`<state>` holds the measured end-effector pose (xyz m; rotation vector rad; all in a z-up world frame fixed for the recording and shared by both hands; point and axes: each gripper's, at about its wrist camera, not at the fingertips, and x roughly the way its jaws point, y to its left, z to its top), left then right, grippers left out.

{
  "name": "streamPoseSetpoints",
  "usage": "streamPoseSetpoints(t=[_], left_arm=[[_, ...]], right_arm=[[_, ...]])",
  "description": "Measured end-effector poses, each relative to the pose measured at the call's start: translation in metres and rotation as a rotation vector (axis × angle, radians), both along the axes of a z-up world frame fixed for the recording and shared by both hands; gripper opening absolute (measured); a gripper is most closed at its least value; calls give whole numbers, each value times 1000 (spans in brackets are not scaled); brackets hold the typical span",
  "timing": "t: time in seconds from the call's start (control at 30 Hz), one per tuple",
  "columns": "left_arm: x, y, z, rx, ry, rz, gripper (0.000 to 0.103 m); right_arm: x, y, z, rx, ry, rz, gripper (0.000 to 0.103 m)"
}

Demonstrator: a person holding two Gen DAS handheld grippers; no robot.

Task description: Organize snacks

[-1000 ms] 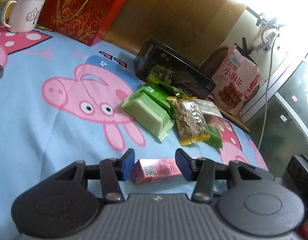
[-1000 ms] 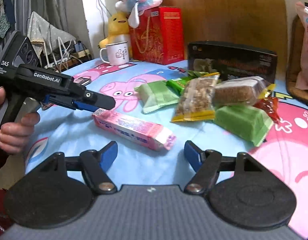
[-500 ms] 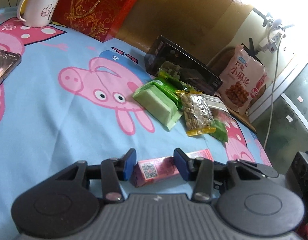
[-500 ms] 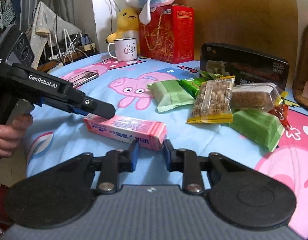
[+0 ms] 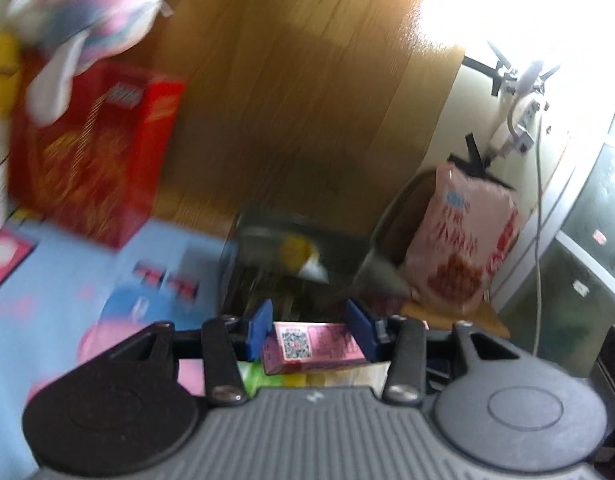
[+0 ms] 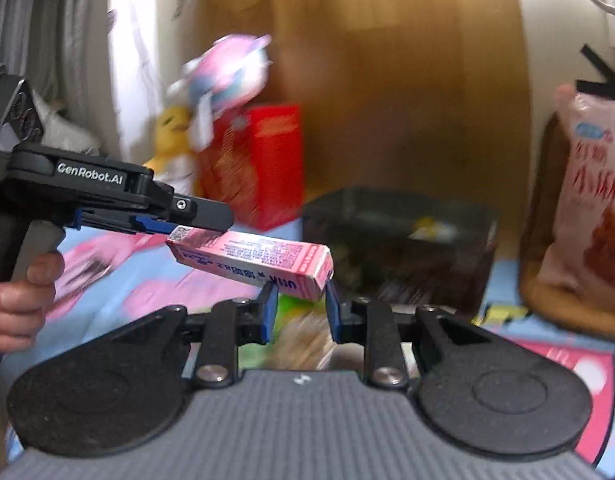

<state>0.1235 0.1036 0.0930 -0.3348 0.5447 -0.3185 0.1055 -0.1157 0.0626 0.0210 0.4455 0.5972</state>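
Close wrist views — shared pink box (image 5: 313, 346)

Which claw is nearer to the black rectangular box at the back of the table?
Right, by a little. The right claw holds the long pink carton by the end nearest the black rectangular box; the left claw grips its far end.

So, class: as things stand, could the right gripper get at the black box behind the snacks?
Probably not yet. The right gripper is shut on one end of the pink carton, shared with the left gripper. The black box lies open ahead.
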Motion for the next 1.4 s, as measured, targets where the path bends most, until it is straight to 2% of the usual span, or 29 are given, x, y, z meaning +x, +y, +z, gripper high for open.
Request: streamPoseSetpoints(t=[0.1,0.23,0.4,0.47,0.57,0.7,0.83,0.93,1.1,1.17,1.27,1.37,1.4], left_arm=[[44,-16,8,6,-3,-1,41],[87,-31,3,17,16,2,41],[116,-39,-11,35,46,28,43],[122,-37,-18,30,70,31,43],[118,-28,-22,16,69,21,45],[99,-7,-20,-26,65,25,45],[63,8,-24,-59,69,9,45],[31,11,-36,-75,88,-26,46],[-16,6,-59,-97,146,-57,46],[-33,4,-65,-84,154,-63,46],[-54,3,-70,-61,152,-62,48],[-69,6,-71,-53,140,-62,50],[-73,7,-71,-50,135,-61,50]], right_arm=[[35,-12,6,16,14,-48,29],[72,-22,1,27,49,-107,28],[93,-20,-13,7,84,-129,30],[96,-15,-16,-4,94,-132,37],[91,-18,-15,18,73,-151,42],[76,-35,-10,101,72,-178,42],[43,-56,-15,170,88,-206,42],[30,-64,-30,175,147,-225,43],[32,-61,-52,192,282,-240,48],[27,-54,-52,206,302,-222,40],[5,-38,-44,173,244,-197,25],[-22,-26,-38,142,188,-164,17],[-34,-26,-38,136,170,-151,12]])
